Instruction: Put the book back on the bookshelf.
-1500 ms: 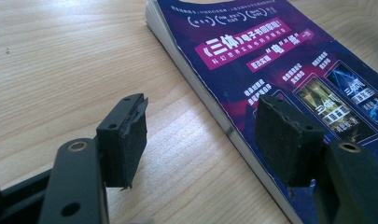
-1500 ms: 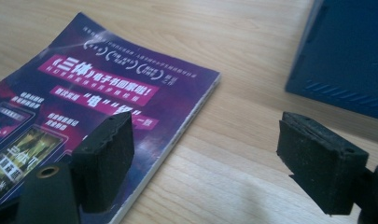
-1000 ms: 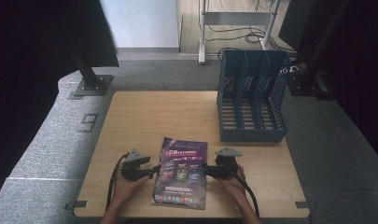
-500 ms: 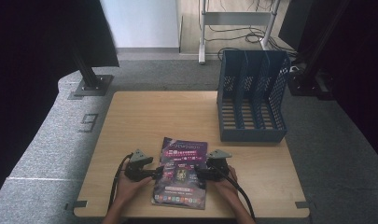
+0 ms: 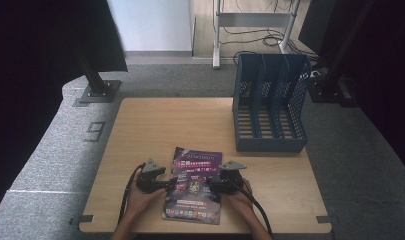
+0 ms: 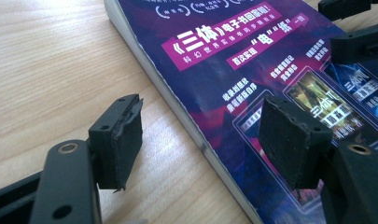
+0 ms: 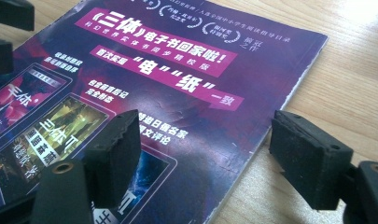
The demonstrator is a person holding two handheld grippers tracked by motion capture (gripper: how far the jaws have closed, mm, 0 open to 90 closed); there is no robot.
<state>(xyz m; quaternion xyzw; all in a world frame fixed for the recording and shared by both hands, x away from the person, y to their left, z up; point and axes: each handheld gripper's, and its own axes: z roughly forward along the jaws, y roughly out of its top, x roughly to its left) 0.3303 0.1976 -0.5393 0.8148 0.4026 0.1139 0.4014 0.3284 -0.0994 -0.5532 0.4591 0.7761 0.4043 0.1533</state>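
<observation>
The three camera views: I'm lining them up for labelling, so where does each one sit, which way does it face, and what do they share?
High view: above the person's side, looking forward and down at the table; forearms, left gripper, right gripper.
Left gripper view: rides the left gripper, facing the magazine spine; open jaws straddle it.
Right gripper view: rides the right gripper, facing the magazine's other edge.
All share the magazine.

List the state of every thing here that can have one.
Purple paperback book: closed, flat on the table.
Blue slotted plastic file rack: upright, slots empty.
Left gripper: open, has just been opening, straddling the book's edge.
Right gripper: open, has just been closing, straddling the opposite edge.
</observation>
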